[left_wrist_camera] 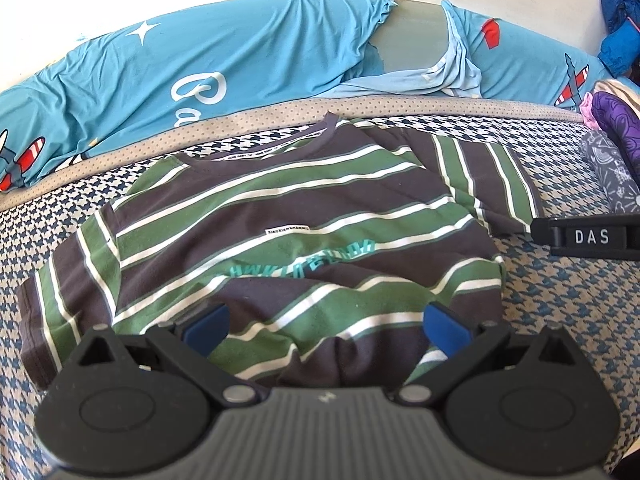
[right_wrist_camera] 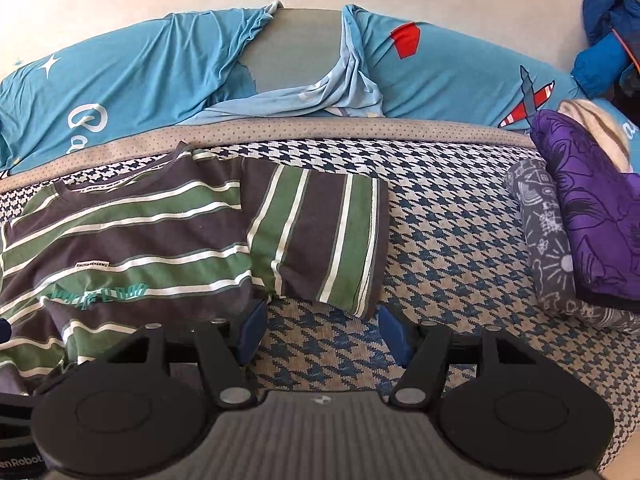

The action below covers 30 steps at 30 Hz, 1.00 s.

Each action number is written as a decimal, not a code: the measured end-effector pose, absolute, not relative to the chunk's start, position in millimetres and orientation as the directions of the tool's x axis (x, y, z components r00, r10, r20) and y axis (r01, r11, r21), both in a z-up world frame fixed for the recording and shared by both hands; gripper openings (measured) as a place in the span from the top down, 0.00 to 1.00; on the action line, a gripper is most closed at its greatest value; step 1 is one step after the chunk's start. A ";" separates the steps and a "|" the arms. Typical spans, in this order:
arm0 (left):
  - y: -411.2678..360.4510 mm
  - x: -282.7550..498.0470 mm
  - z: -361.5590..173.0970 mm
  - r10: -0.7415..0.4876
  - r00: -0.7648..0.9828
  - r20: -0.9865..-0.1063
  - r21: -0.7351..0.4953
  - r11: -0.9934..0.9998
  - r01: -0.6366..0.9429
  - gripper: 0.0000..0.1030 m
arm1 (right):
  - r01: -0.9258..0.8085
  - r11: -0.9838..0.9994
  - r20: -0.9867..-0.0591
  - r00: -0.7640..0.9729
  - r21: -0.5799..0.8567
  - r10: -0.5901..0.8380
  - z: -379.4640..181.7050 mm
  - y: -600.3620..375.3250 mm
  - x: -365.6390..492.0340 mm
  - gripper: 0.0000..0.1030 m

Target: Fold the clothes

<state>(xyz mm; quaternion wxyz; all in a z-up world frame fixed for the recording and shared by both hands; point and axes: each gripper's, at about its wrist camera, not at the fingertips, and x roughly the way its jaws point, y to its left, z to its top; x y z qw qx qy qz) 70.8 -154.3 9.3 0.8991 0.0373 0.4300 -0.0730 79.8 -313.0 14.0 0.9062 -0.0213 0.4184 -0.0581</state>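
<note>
Houndstooth fabric in blue and tan covers the bed, with a rumpled turquoise sheet bunched against the pale wall behind it. On the houndstooth lies the striped T-shirt, green, dark grey and white, spread face up with its collar toward the wall and both sleeves out. Over its lower hem hovers the left gripper, jaws wide apart, holding nothing. Just below the shirt's outstretched sleeve sits the right gripper, likewise wide open and empty. Off to the right rest a folded purple garment and a grey patterned one.
</note>
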 end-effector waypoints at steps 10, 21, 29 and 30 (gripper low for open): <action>-163.5 69.0 8.3 -0.113 0.615 -0.781 0.007 0.982 0.190 0.00 | 0.105 0.990 -0.751 0.646 -0.093 -0.139 16.4 -321.0 77.8 0.41; -181.6 60.0 10.3 -0.104 0.644 -0.758 0.074 0.967 0.243 0.00 | 0.116 0.990 -0.750 0.647 -0.081 -0.137 20.8 -329.8 75.8 0.41; -181.6 60.6 7.6 -0.108 0.623 -0.775 0.067 0.966 0.251 0.00 | 0.083 0.995 -0.746 0.659 -0.053 -0.095 20.0 -325.3 74.7 0.40; -181.0 60.8 7.4 -0.110 0.619 -0.778 0.063 0.966 0.251 0.00 | 0.078 0.996 -0.747 0.659 -0.053 -0.092 19.8 -323.8 74.6 0.40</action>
